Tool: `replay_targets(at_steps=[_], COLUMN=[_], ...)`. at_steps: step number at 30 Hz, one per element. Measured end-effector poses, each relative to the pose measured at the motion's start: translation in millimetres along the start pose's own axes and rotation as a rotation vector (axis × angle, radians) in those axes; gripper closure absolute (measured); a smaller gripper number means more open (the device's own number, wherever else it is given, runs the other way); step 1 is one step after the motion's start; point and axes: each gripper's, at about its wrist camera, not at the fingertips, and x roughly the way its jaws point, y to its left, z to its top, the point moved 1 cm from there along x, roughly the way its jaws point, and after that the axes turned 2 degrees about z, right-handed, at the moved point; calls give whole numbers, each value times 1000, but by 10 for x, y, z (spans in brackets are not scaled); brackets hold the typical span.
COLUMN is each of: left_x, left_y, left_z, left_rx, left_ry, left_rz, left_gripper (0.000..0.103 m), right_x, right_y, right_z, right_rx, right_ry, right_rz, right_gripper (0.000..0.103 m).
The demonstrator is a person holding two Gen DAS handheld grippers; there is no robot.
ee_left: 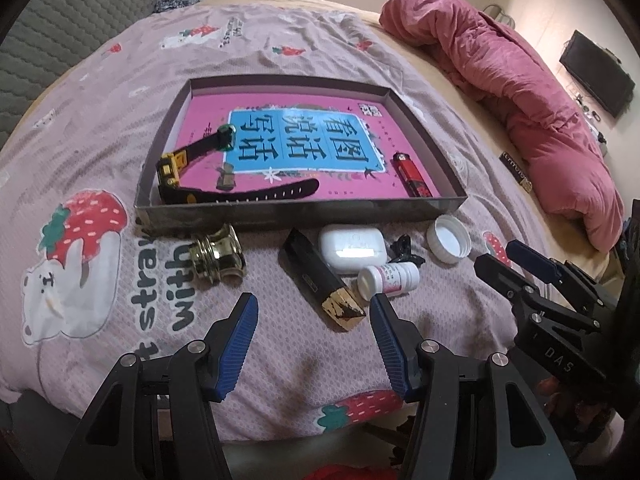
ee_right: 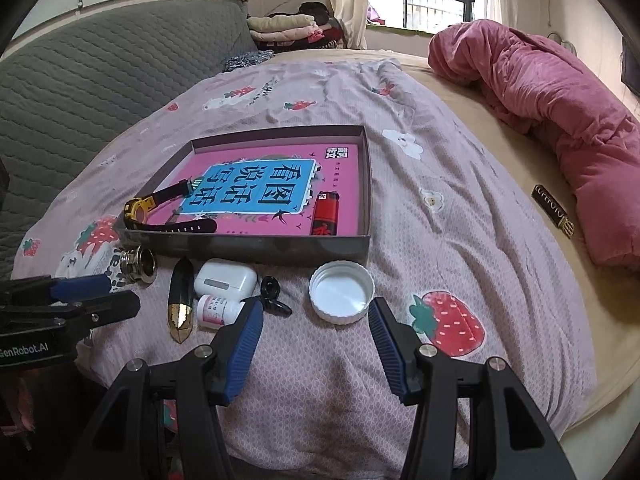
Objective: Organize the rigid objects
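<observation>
A shallow box (ee_left: 304,212) (ee_right: 248,246) lies on the bed with a pink book, a black-and-yellow watch (ee_left: 188,168) (ee_right: 160,208) and a red lighter (ee_left: 414,176) (ee_right: 325,214) inside. In front of it lie a brass fitting (ee_left: 218,258) (ee_right: 138,266), a black-and-gold bar (ee_left: 324,280) (ee_right: 181,304), a white earbud case (ee_left: 352,248) (ee_right: 225,278), a small pill bottle (ee_left: 388,278) (ee_right: 218,310), a black clip (ee_left: 406,250) (ee_right: 274,298) and a white lid (ee_left: 448,240) (ee_right: 342,292). My left gripper (ee_left: 314,304) hovers open just short of the bar. My right gripper (ee_right: 316,312) hovers open before the lid.
A crumpled pink quilt (ee_left: 520,96) (ee_right: 560,120) lies along the bed's right side, with a small dark bar (ee_right: 554,210) next to it. A grey quilted headboard (ee_right: 100,88) stands at the left. Folded clothes are stacked at the far end by the window.
</observation>
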Motion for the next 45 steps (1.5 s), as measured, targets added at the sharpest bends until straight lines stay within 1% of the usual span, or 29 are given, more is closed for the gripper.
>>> replay_targets(at_steps=[9, 15, 25, 31, 33, 34, 37, 40, 45], left_x=[123, 207, 396, 483, 520, 541, 570, 560, 569], left_y=[-25, -86, -167, -236, -226, -214, -189, -150, -5], left_z=[-60, -78, -34, -2, 14, 17, 17, 9, 27], left_rx=[-12, -10, -30, -21, -23, -31, -38, -46, -95], left_ry=[48, 72, 101, 109, 113, 118, 129, 127, 130], left_rz=[-17, -13, 34, 76, 95, 93, 93, 100, 98], left_gripper=[43, 43, 43, 43, 43, 43, 38, 38, 38], right_x=[22, 19, 33, 58, 63, 71, 101, 141, 152], right_y=[-18, -17, -39, -65, -72, -77, -91, -91, -111], right_z=[-6, -10, -9, -6, -7, -7, -16, -26, -31], right_rx=[9, 14, 22, 30, 31, 32, 33, 32, 37], right_ry=[7, 4, 1, 4, 4, 6, 11, 21, 22], right_rz=[9, 10, 19, 20, 22, 22, 25, 26, 25], right_gripper=[48, 48, 48, 48, 48, 48, 48, 48, 48])
